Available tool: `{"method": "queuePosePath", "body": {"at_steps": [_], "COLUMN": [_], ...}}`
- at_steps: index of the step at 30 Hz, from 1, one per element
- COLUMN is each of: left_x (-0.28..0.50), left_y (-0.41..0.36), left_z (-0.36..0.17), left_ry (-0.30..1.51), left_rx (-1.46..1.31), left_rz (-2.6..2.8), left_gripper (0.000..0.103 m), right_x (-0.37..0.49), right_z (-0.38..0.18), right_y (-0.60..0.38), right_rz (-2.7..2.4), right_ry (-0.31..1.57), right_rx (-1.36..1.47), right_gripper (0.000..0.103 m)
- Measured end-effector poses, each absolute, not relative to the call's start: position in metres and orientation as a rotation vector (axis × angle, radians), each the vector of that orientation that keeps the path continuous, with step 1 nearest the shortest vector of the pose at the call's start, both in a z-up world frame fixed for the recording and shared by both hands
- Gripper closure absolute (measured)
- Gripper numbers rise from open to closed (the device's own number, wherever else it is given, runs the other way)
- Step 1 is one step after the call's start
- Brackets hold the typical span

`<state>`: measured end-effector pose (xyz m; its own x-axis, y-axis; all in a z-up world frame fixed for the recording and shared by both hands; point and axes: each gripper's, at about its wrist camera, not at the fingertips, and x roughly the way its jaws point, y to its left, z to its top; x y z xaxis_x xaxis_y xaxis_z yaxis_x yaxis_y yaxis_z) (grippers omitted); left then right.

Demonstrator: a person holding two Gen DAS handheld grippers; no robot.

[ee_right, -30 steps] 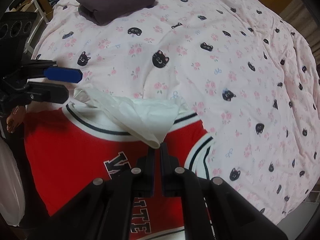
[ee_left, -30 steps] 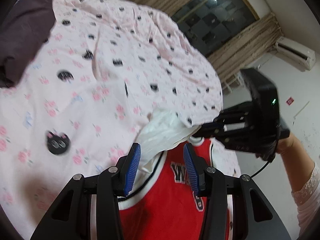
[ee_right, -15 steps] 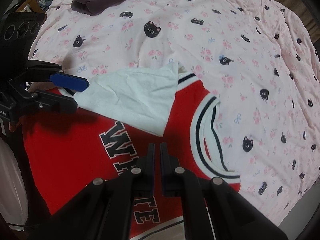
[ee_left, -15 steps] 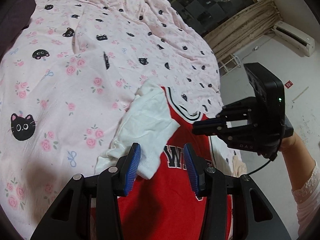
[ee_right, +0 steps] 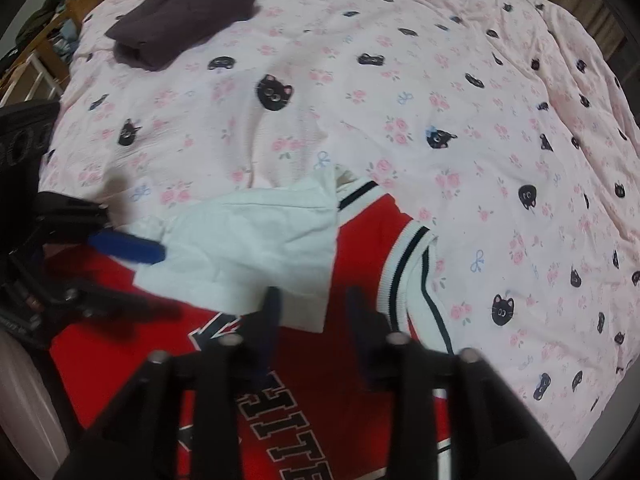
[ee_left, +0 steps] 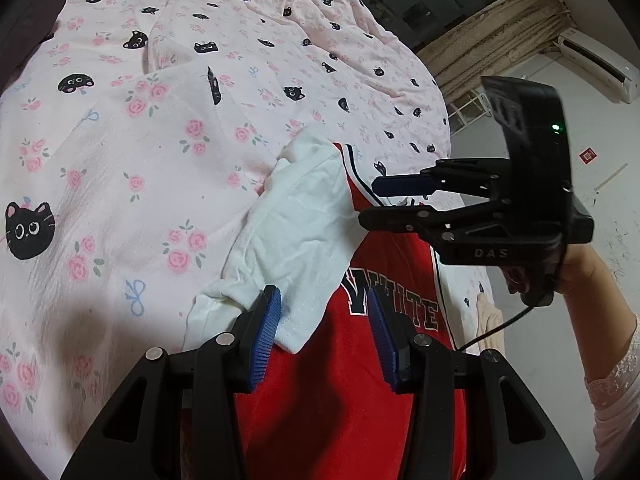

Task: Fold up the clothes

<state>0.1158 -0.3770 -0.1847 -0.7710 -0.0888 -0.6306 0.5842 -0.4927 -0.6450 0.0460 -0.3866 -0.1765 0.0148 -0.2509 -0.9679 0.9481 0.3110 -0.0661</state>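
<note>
A pink bed cover [ee_right: 400,120] with black cat faces and roses fills most of both views; it serves as the flat work surface. On its near edge lies a red jersey [ee_left: 340,400] with large letters on the chest and a white collar with dark stripes. A white sleeve [ee_left: 296,232] is turned inward and lies flat across the chest, probably the first fold of the shirt. Far on the left of the cover rests a dark folded garment [ee_right: 188,12], most likely a piece already finished and put aside.

The left gripper [ee_left: 324,332] hovers over the lower edge of the white sleeve with its jaws partly apart; the blue pads [ee_left: 266,336] do not press the cloth, so it holds nothing. The right gripper [ee_right: 312,312] points steeply down over the jersey, near the sleeve's hem. Its jaws are opening and nothing is between them; I judge that it has let the sleeve go so it stays in place.
</note>
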Motion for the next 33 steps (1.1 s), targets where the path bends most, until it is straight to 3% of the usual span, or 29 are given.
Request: {"method": "queuePosePath", "body": {"at_steps": [10, 12, 16, 18, 21, 33], "left_x": [0.112, 0.112, 0.111, 0.112, 0.113, 0.131], "left_y": [-0.378, -0.378, -0.378, -0.378, -0.377, -0.382], "left_z": [-0.185, -0.185, -0.185, -0.185, -0.182, -0.167], "left_ry": [1.272, 1.267, 1.262, 1.265, 1.27, 1.24], "left_rx": [0.762, 0.766, 0.768, 0.763, 0.753, 0.642], "left_rz": [-2.284, -2.284, -2.283, -2.284, -2.295, -2.287], "left_gripper": [0.063, 0.063, 0.063, 0.063, 0.063, 0.063], "right_x": [0.036, 0.038, 0.039, 0.04, 0.041, 0.036], "right_z": [-0.197, -0.205, -0.209, -0.207, -0.204, -0.191], "right_y": [-0.387, -0.388, -0.389, -0.388, -0.386, -0.375], "right_rz": [-1.045, -1.029, -1.023, -1.016, -1.005, -1.009], "right_ry": [1.138, 1.162, 1.168, 1.171, 1.182, 1.182], "right_rx": [0.915, 0.934, 0.956, 0.953, 0.949, 0.953], "right_gripper": [0.063, 0.076, 0.08, 0.091, 0.097, 0.098]}}
